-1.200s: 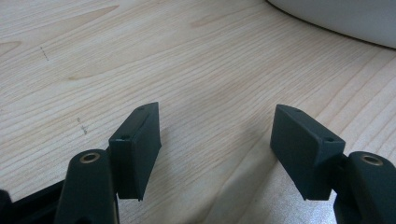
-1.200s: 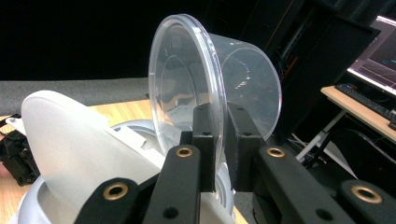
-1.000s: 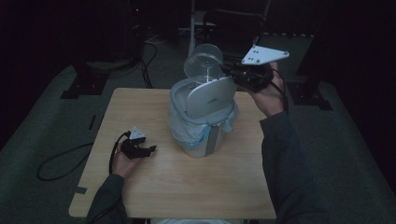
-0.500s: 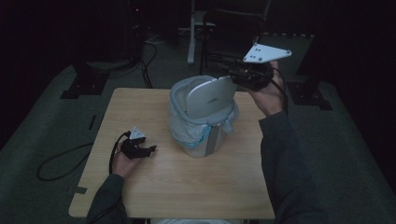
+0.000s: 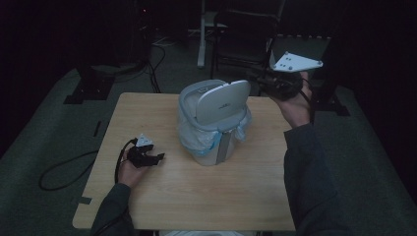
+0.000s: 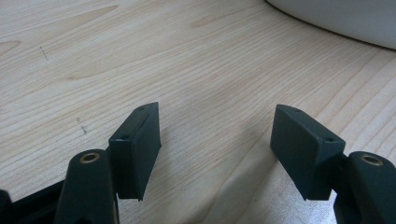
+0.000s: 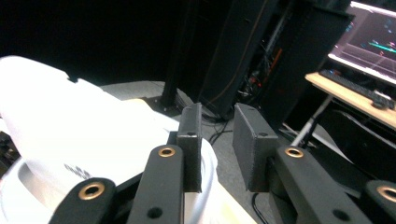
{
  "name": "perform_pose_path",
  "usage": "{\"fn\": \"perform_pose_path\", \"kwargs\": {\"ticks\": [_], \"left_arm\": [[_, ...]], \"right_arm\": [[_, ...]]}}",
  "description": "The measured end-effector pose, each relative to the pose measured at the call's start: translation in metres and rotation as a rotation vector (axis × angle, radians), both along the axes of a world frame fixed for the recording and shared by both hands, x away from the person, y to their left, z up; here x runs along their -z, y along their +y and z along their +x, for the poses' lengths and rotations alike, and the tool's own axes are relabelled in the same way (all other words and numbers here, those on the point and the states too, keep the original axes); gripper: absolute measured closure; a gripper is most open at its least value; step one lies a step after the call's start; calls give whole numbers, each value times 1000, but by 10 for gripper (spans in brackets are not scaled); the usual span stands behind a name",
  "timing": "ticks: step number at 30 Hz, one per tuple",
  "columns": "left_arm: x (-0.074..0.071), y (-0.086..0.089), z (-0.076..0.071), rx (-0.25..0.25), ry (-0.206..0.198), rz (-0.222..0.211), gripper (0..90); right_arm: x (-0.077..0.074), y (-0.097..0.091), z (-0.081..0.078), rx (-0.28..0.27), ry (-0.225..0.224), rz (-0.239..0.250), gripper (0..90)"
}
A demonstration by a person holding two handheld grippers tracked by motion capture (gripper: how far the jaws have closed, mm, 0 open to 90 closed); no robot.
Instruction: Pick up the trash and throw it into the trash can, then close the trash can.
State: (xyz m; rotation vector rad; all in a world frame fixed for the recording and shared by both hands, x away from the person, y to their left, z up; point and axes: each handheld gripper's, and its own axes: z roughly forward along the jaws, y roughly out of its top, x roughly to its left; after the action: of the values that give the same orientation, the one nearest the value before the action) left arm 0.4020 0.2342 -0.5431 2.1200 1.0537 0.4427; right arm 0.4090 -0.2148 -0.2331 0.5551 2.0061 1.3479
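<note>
Raised bin lid (image 5: 222, 101) beside right tongs (image 5: 263, 83)

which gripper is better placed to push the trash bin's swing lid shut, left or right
Right. The right gripper hangs beside the tilted swing lid at the bin's top, jaws slightly apart and empty. The left gripper rests open on the table, low and apart from the bin.

The bin (image 5: 214, 129) stood near the middle of the tabletop (image 5: 196, 196), its lid (image 5: 220, 102) tilted up over the opening. The left tongs (image 5: 156, 158) rested on the tabletop well to the bin's left — nearer the person. The right tongs (image 5: 259, 80) hung just beside the lid's right edge, above the far side, with a chair (image 5: 241, 34) on the floor behind.
</note>
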Motion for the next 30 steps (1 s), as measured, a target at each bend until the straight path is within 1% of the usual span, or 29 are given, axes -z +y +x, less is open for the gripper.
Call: {"fn": "perform_pose_path", "kwargs": {"ticks": [6,15,18,20,22,26,30], "left_arm": [[0,0,0,0,-1,2,342],[0,0,0,0,3,-4,342],[0,0,0,0,0,1,342],[0,0,0,-1,0,-2,342],[0,0,0,-1,0,1,342],[0,0,0,-1,0,-3,342],[0,0,0,-1,2,-3,342]], "right_arm": [[8,-12,0,19,19,18,724],[17,-19,-4,20,30,17,723],[18,-20,-5,13,30,22,727],[22,-21,-8,-9,37,20,730],[25,-21,-10,-19,41,18,745],[28,-19,-11,-27,49,11,759],[30,-15,-12,-50,54,11,789]]}}
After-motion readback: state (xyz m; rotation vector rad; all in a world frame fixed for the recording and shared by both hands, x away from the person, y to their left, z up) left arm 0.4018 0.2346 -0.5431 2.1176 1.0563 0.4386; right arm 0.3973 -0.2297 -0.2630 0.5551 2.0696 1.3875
